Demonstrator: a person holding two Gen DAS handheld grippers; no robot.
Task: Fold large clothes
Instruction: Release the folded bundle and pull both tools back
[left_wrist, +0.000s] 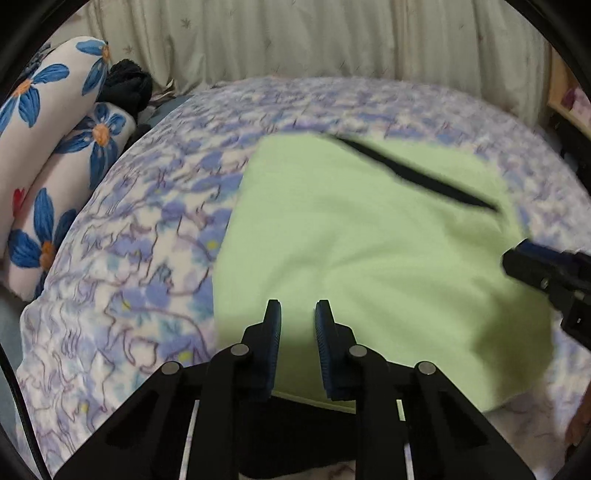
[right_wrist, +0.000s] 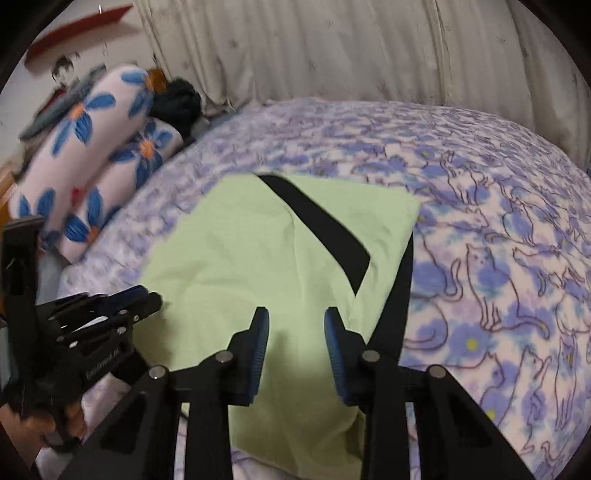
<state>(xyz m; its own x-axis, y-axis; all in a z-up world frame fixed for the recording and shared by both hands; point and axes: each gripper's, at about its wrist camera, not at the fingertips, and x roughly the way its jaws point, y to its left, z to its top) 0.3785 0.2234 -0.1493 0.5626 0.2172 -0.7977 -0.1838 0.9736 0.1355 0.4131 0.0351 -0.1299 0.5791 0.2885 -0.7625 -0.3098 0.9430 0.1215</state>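
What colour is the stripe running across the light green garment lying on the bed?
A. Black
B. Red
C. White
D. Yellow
A: a black stripe runs diagonally across the light green garment, seen in both wrist views.

You face a bed under a blanket (right_wrist: 498, 206) printed with purple cats and flowers. At your twelve o'clock hangs a pale pleated curtain (right_wrist: 332, 48). At ten o'clock two rolled pillows (left_wrist: 48, 122) with blue flowers lie stacked, a dark bundle (right_wrist: 177, 99) touching them.
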